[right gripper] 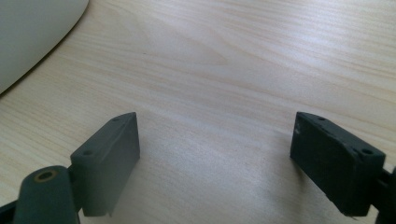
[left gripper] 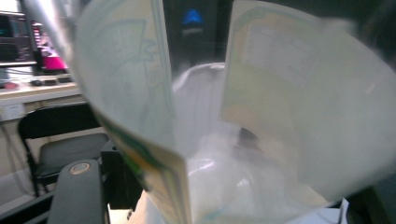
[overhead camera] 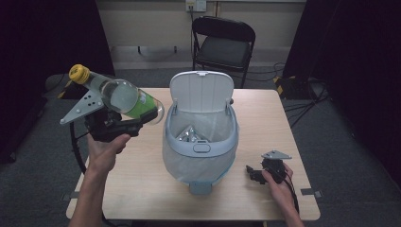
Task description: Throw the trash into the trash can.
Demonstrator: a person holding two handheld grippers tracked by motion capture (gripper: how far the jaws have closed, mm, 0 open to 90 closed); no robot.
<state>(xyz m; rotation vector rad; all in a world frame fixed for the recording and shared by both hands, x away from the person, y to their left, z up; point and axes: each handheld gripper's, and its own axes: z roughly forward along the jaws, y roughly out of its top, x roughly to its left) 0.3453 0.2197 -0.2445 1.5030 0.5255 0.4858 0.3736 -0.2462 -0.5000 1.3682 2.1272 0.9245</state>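
My left gripper (overhead camera: 140,119) is raised above the table's left side and is shut on a clear plastic bottle (overhead camera: 124,97) with a yellow cap and a green label. The bottle lies tilted, cap up and to the left, its base close to the bin's left rim. In the left gripper view the bottle (left gripper: 289,107) looms very close, label facing me. A white and pale blue bin (overhead camera: 201,147) stands mid-table with its lid open and a bag liner inside. My right gripper (overhead camera: 251,173) rests on the table at the front right, open, with bare wood between its jaws (right gripper: 215,154).
Something crumpled and silvery (overhead camera: 189,135) lies in the bin. A black chair (overhead camera: 222,45) stands beyond the table's far edge, and cables run on the floor at right. The wooden table (overhead camera: 142,179) is bare in front. The bin's wall (right gripper: 32,32) curves past the right gripper.
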